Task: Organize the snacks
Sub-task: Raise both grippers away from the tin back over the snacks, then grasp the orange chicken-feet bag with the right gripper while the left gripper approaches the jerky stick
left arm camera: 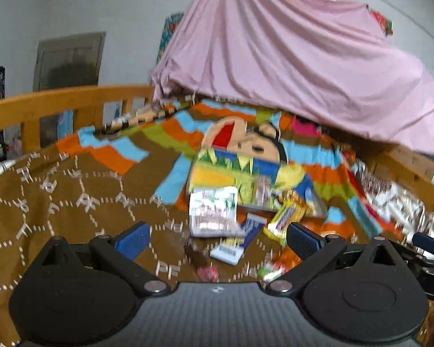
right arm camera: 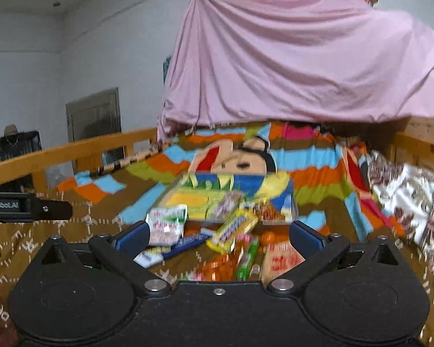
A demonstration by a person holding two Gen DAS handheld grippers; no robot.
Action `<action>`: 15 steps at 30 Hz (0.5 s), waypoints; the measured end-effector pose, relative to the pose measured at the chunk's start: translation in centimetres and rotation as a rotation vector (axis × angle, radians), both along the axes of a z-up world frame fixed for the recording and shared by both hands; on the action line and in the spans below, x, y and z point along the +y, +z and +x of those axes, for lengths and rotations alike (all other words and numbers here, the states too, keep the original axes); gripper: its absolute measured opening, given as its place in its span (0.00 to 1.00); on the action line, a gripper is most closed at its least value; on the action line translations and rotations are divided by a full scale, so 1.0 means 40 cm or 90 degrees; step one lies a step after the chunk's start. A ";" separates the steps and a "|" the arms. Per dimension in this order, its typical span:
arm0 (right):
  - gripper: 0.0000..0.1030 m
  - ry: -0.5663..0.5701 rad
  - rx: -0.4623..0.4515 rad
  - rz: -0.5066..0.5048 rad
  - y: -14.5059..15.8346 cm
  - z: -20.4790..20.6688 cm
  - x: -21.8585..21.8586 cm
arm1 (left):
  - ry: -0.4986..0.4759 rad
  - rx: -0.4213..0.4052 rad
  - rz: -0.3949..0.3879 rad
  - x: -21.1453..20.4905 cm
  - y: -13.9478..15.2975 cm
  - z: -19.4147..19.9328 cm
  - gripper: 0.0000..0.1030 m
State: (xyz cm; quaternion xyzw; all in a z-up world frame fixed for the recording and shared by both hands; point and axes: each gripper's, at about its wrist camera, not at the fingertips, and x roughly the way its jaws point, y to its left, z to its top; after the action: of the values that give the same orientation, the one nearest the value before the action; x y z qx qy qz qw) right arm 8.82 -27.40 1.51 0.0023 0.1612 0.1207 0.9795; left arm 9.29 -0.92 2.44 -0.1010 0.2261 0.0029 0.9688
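A heap of snack packets lies on a brown patterned blanket (left arm camera: 58, 202). In the left wrist view I see a white and green packet (left arm camera: 212, 211), a yellow bar (left arm camera: 285, 219) and a blue and white bar (left arm camera: 240, 240). My left gripper (left arm camera: 218, 238) is open and empty, held above the near edge of the heap. In the right wrist view the white and green packet (right arm camera: 166, 224), the yellow bar (right arm camera: 233, 228), a green stick (right arm camera: 247, 257) and an orange and white packet (right arm camera: 282, 258) lie between the fingers. My right gripper (right arm camera: 218, 235) is open and empty above them.
A colourful cartoon cloth bag or box (right arm camera: 222, 193) lies just behind the snacks. A wooden bed rail (left arm camera: 58, 101) runs along the left and back. A pink sheet (right arm camera: 303, 57) hangs over the far end. A crumpled floral cloth (right arm camera: 413, 202) lies at the right.
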 end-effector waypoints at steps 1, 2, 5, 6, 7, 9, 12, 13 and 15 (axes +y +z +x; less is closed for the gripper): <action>0.99 -0.002 0.011 -0.003 -0.009 0.004 0.002 | -0.007 0.020 0.002 -0.002 -0.015 0.011 1.00; 0.99 -0.004 0.026 -0.006 -0.019 0.012 0.004 | -0.011 0.036 0.003 -0.004 -0.026 0.020 1.00; 0.99 -0.006 0.057 -0.007 -0.048 0.030 0.009 | -0.022 0.070 -0.003 -0.006 -0.062 0.046 1.00; 0.99 -0.008 0.065 -0.012 -0.058 0.037 0.011 | -0.027 0.076 -0.005 -0.005 -0.071 0.052 1.00; 0.99 -0.011 0.073 -0.018 -0.068 0.044 0.014 | -0.033 0.082 -0.007 -0.006 -0.078 0.063 1.00; 0.99 -0.013 0.091 -0.023 -0.087 0.055 0.016 | -0.040 0.090 -0.003 -0.008 -0.094 0.081 1.00; 0.99 -0.017 0.120 -0.029 -0.117 0.073 0.019 | -0.068 0.115 0.015 -0.013 -0.115 0.125 1.00; 0.99 -0.017 0.124 -0.035 -0.125 0.078 0.021 | -0.072 0.123 0.021 -0.014 -0.121 0.138 1.00; 0.99 -0.017 0.130 -0.045 -0.136 0.085 0.026 | -0.077 0.132 0.019 -0.011 -0.137 0.158 1.00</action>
State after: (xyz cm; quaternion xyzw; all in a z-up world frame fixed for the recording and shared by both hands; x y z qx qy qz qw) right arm 12.24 -26.36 -3.93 -0.0178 0.2646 0.1010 0.9589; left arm 15.59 -1.36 -3.02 -0.0721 0.3310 -0.0420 0.9399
